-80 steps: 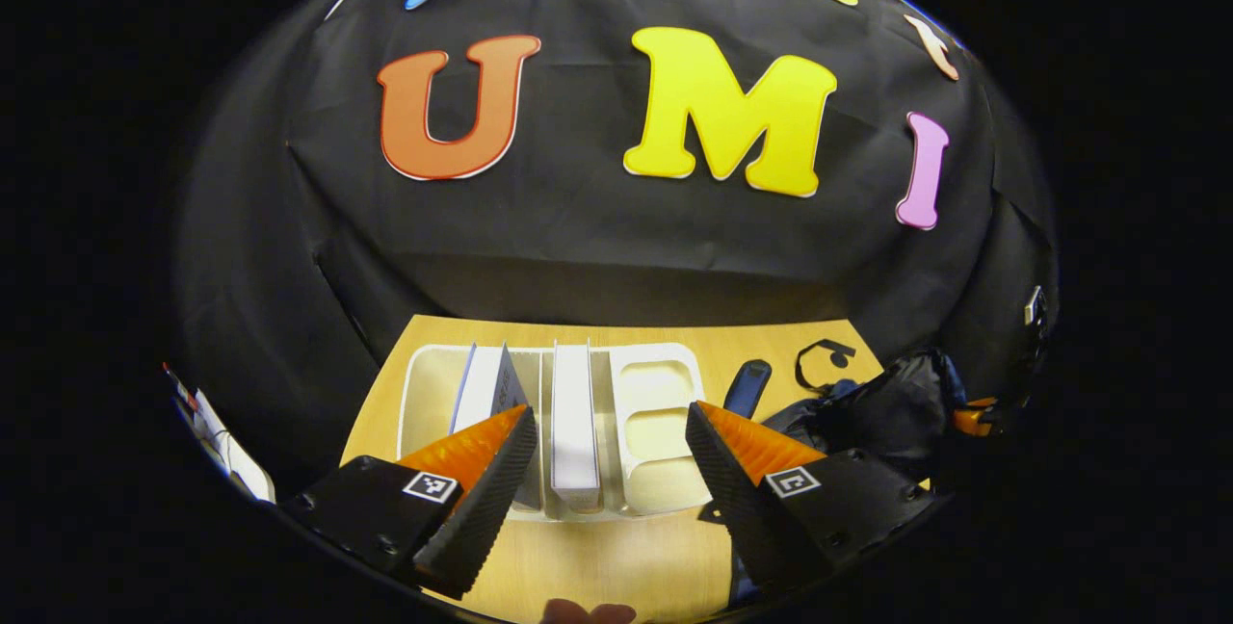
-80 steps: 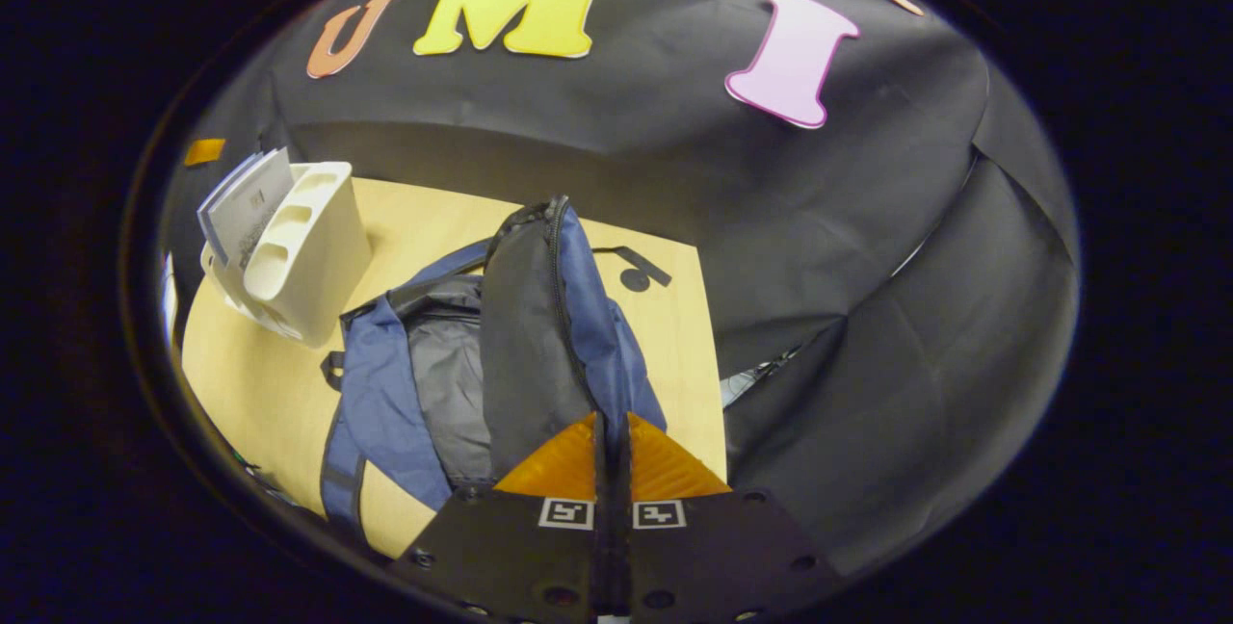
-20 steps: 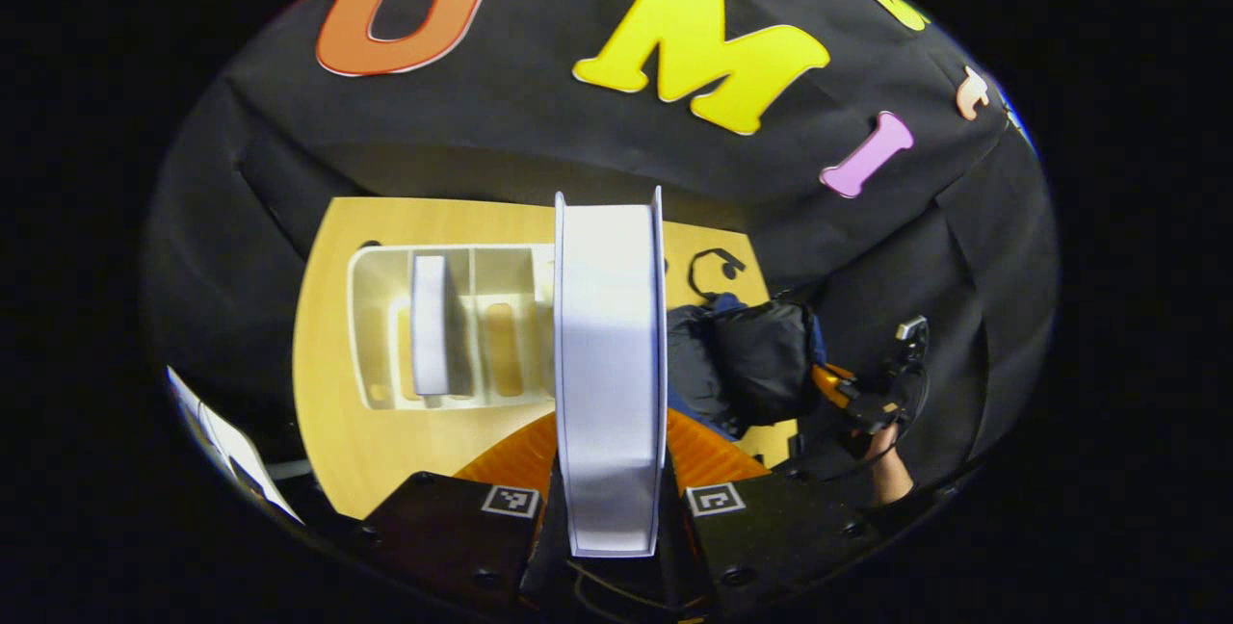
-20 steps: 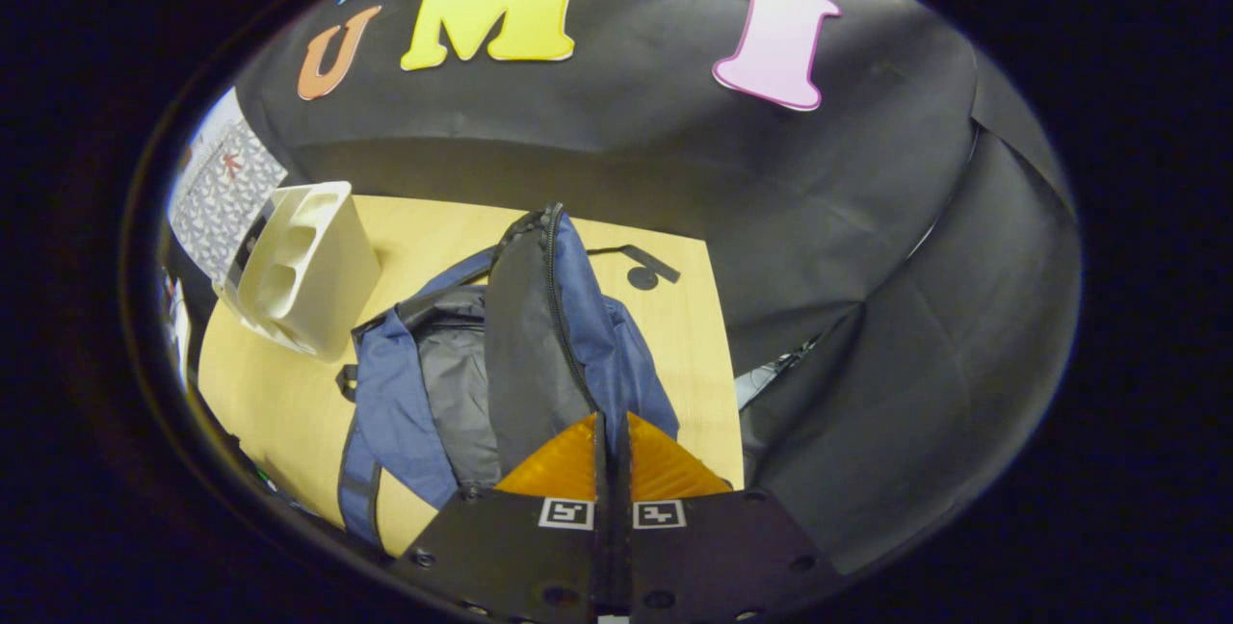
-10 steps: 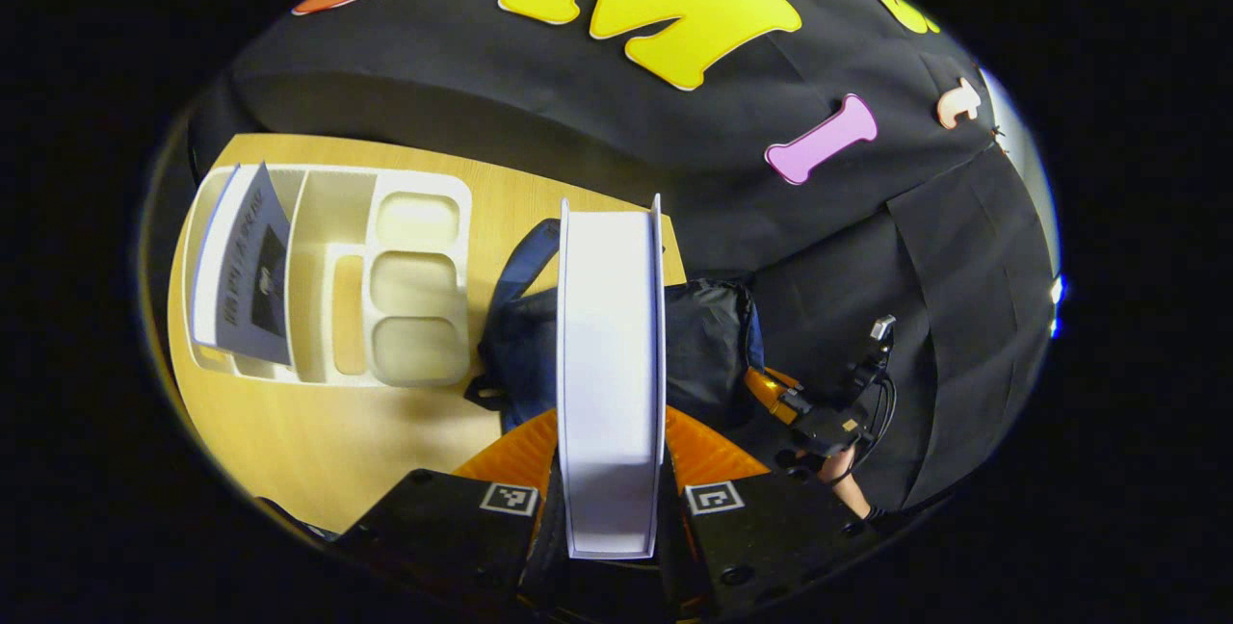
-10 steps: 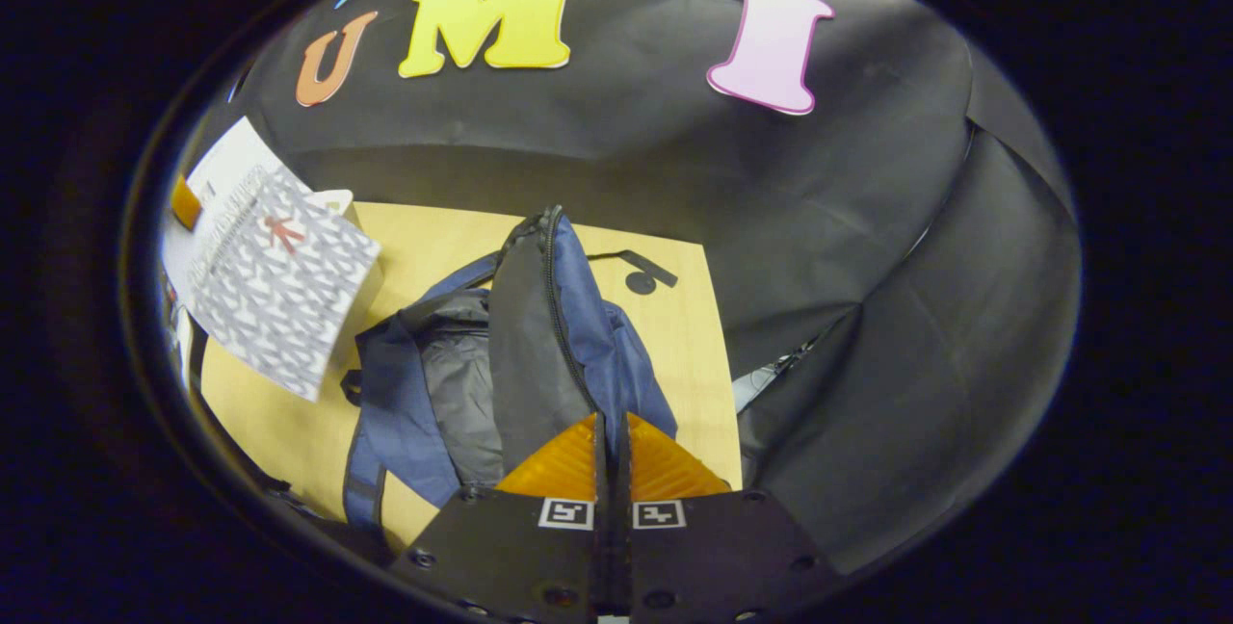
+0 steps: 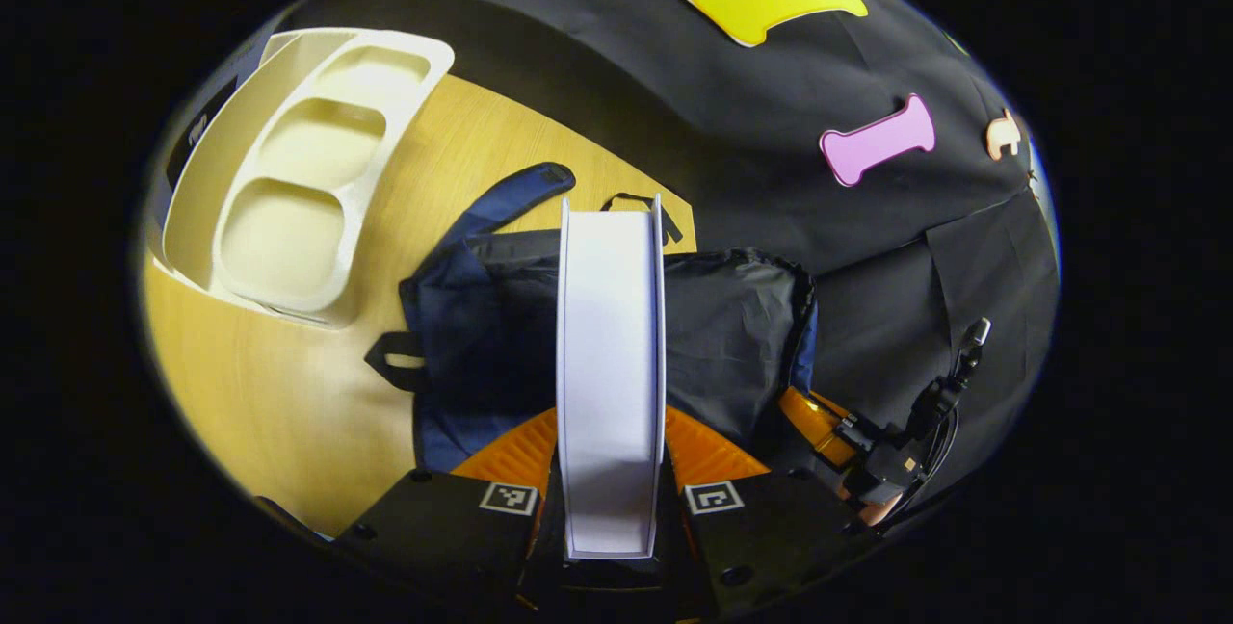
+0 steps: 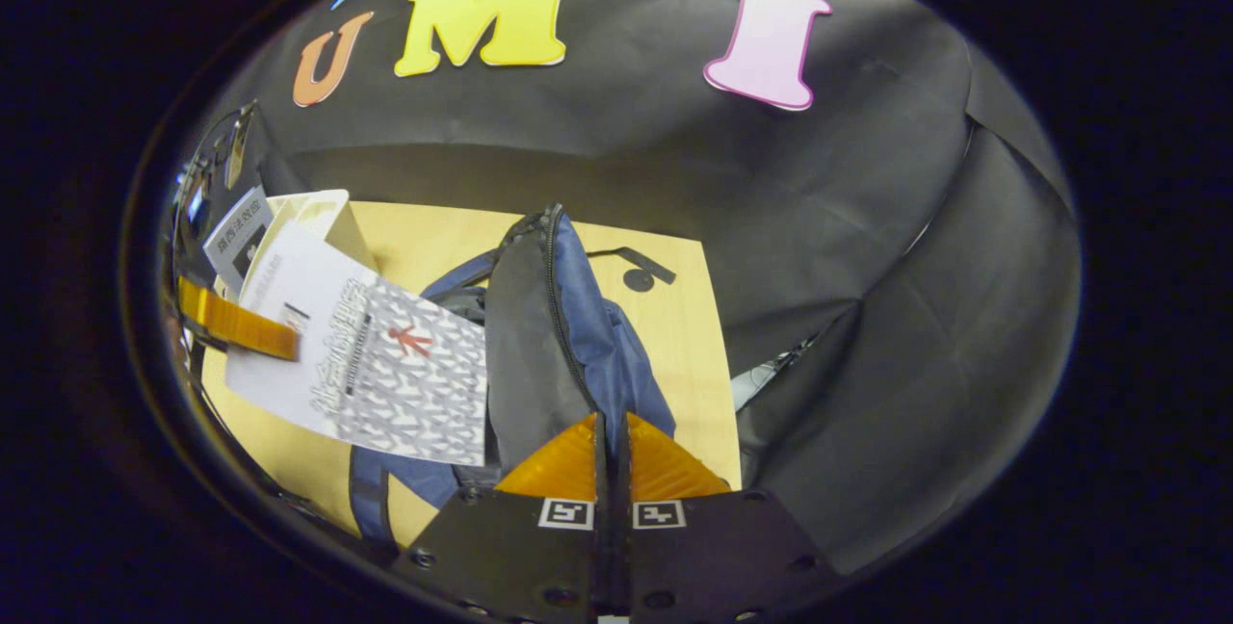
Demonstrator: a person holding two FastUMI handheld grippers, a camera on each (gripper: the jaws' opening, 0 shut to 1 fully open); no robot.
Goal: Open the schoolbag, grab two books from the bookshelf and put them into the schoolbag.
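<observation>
My left gripper (image 7: 609,427) is shut on a book (image 7: 609,335), held upright with its white page edge toward the camera. The book hangs over the open blue and black schoolbag (image 7: 742,335). In the right gripper view the same book (image 8: 385,364) shows a grey patterned cover, tilted above the bag's left side, with an orange finger (image 8: 236,321) of the left gripper on it. My right gripper (image 8: 613,424) is shut on the schoolbag's black zipped flap (image 8: 525,345) and holds it raised. The cream bookshelf (image 7: 289,171) stands to the left, with another book (image 8: 236,234) in it.
The wooden table (image 7: 289,383) carries the shelf and bag. A black strap with a round tab (image 8: 638,273) lies behind the bag. The right gripper's orange finger (image 7: 814,417) and the hand holding it sit at the bag's right edge. Black cloth walls close in behind and right.
My left gripper closed on the book in the shelf, lifted it out and carried it right; it now hangs over the schoolbag. The right gripper has kept the flap raised.
</observation>
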